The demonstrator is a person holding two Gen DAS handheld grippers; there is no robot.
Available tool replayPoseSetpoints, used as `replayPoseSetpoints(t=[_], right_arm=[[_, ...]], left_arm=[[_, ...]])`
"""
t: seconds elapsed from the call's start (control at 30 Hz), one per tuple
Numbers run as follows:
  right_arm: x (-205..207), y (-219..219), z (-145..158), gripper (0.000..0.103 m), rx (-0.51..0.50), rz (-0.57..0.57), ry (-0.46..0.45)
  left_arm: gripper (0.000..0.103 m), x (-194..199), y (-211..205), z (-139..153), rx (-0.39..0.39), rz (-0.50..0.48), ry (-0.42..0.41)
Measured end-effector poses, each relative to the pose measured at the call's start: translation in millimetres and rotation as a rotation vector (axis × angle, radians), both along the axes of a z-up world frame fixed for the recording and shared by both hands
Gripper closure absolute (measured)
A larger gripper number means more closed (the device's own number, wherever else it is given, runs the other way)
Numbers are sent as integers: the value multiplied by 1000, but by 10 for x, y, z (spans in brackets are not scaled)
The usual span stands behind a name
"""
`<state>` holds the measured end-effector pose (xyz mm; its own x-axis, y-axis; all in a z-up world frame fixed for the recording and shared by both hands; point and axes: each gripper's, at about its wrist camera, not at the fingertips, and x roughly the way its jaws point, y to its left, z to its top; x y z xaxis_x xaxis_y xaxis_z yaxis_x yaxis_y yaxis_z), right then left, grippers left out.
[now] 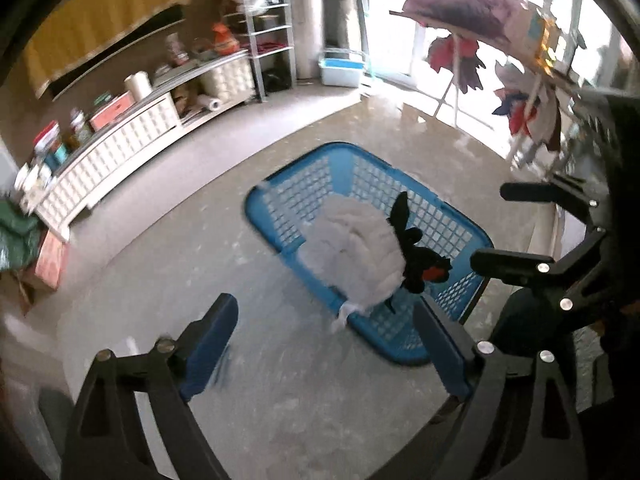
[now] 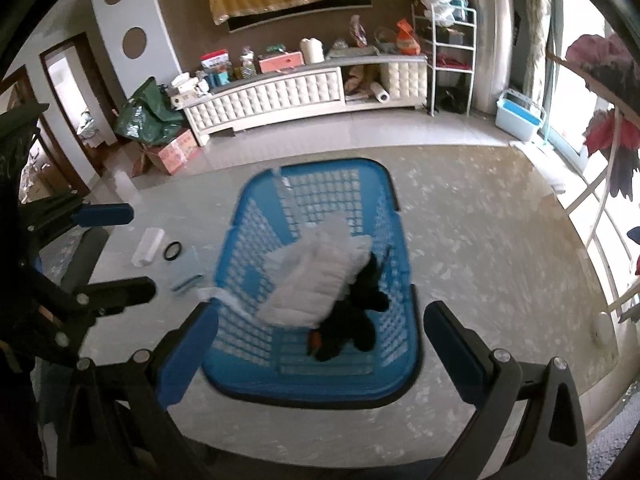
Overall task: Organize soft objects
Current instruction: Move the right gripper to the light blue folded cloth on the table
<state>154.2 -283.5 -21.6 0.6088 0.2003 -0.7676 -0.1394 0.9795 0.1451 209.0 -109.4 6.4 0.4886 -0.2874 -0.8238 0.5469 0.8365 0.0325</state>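
Note:
A blue plastic laundry basket [image 1: 304,184] [image 2: 320,188] stands on a pale table. Inside it lie a white quilted cloth [image 1: 352,256] [image 2: 320,280] and a black soft toy with a red-orange patch [image 1: 416,260] [image 2: 352,320] beside the cloth. My left gripper [image 1: 326,332] is open and empty, above the table in front of the basket; it also shows at the left of the right wrist view [image 2: 132,248]. My right gripper [image 2: 320,336] is open and empty, held over the basket's near end; it also shows at the right of the left wrist view [image 1: 488,226].
A small white roll [image 2: 149,246], a black ring [image 2: 173,250] and a pale blue card [image 2: 188,270] lie on the table left of the basket. A clothes rack with hanging garments [image 1: 480,28] stands by the window. A white sideboard [image 2: 280,96] lines the far wall.

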Motion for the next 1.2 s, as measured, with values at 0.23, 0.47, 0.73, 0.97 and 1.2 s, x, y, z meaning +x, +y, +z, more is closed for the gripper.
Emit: replayPoseSetpoints(t=[0.23, 0.47, 0.73, 0.97, 1.2], right_arm=[[-99, 364, 132, 0, 0, 51, -39], [-106, 868, 153, 0, -25, 152, -42], [24, 1443, 77, 0, -62, 253, -34], [178, 1897, -137, 0, -103, 322, -1], [387, 2291, -402, 0, -132, 400, 48]], left_arm=[[0, -319, 528, 106, -31, 90, -30], [0, -545, 973, 214, -73, 170, -63], [0, -672, 1537, 124, -92, 281, -60], [0, -683, 1940, -127, -75, 371, -33], [0, -574, 2290, -440, -83, 449, 21]])
